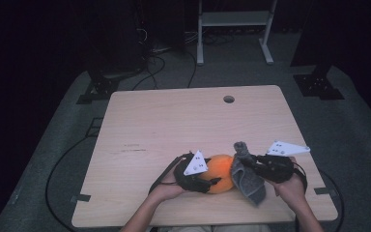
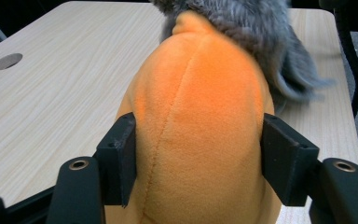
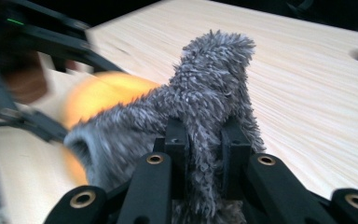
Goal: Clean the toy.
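With our left gripper point(image 1: 211, 182) clamped on the orange plush point(image 2: 200, 135) near the table's point(image 1: 174, 121) front edge and our right gripper point(image 3: 204, 140) pinching the grey cloth point(image 3: 205, 98), we risk the 2 soft things slipping free if we tug.

The plush toy point(image 1: 221, 172) is resting on the table point(image 1: 174, 125) near its front edge, and serves as the landmark. The left gripper point(image 1: 211, 182) is sitting at the toy's left, with one jaw lying against each side of the toy. The cloth point(image 1: 248, 176) is lying just right of the toy (touching it, with a fold draping over the toy's far end). The right gripper point(image 1: 249, 162) is sitting right of the toy, pinching the cloth. The table hole point(image 1: 229, 99) is lying well behind the toy.
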Demonstrator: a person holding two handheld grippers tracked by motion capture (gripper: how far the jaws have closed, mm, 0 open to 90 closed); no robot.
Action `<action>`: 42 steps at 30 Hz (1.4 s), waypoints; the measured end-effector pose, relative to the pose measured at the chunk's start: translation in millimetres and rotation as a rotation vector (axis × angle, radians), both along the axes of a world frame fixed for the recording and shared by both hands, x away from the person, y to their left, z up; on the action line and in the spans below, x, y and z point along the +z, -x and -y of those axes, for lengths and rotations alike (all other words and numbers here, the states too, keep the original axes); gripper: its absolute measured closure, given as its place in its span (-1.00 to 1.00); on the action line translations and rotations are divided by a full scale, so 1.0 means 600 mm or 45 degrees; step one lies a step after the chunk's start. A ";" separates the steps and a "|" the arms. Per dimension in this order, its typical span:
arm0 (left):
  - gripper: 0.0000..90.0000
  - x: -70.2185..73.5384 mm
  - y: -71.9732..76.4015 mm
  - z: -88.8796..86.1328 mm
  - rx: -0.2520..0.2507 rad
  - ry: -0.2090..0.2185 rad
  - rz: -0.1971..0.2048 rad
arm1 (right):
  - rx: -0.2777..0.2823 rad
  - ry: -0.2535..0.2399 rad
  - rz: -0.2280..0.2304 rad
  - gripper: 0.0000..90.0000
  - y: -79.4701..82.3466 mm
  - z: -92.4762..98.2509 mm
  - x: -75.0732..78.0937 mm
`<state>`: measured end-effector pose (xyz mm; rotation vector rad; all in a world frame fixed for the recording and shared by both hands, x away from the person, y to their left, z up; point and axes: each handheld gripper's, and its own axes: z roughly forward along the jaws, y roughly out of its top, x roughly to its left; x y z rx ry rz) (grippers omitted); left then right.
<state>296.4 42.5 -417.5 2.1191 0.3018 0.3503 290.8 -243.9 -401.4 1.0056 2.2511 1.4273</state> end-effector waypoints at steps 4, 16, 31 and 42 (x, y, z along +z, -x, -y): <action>-0.26 -0.005 0.003 0.012 0.005 0.014 0.007 | 0.050 -0.052 0.069 0.70 0.017 -0.008 0.025; -0.36 -0.014 0.000 0.014 -0.008 0.044 -0.006 | -0.031 0.025 0.026 0.70 0.002 0.009 -0.006; -0.78 -0.005 -0.023 -0.017 -0.047 0.075 -0.064 | 0.116 0.029 0.074 0.69 0.019 -0.029 0.006; -0.50 -0.029 -0.019 -0.003 -0.086 0.069 -0.074 | -0.001 0.040 -0.007 0.69 0.004 0.030 -0.006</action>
